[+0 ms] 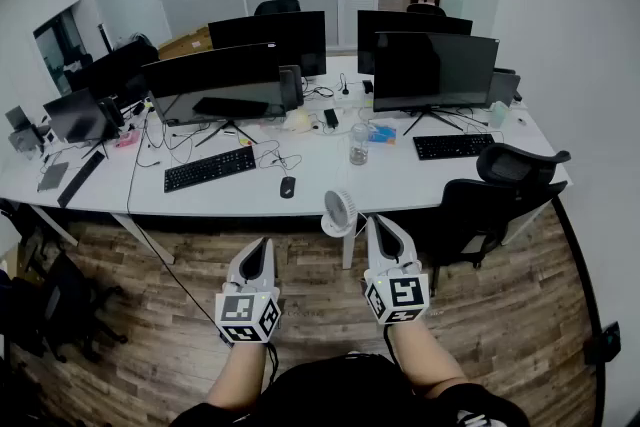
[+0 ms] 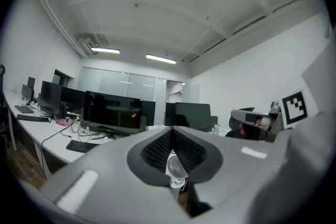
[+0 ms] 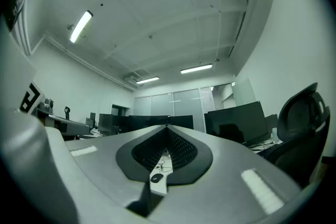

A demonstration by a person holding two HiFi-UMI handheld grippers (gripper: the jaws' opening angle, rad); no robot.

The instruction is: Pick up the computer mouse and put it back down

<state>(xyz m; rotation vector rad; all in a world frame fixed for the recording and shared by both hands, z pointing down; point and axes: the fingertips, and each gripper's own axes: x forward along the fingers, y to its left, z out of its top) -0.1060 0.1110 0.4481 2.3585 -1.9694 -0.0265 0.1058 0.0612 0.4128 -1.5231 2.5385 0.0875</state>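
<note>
The black computer mouse (image 1: 287, 186) lies on the white desk (image 1: 400, 185), just right of a black keyboard (image 1: 209, 167). Both grippers hang in front of the desk over the wooden floor, well short of the mouse. My left gripper (image 1: 265, 244) is shut with nothing in it, and its tips meet in the left gripper view (image 2: 172, 129). My right gripper (image 1: 377, 221) also looks shut and empty. In the right gripper view the mouse (image 3: 156, 178) shows small and far off through the gap below the right gripper's (image 3: 167, 128) touching tips.
A small white fan (image 1: 340, 212) stands at the desk's front edge between the grippers, and this fan (image 2: 176, 167) shows past the left jaws. Several monitors, a second keyboard (image 1: 453, 146) and a clear jar (image 1: 359, 144) are on the desk. Black chairs (image 1: 505, 177) stand at right.
</note>
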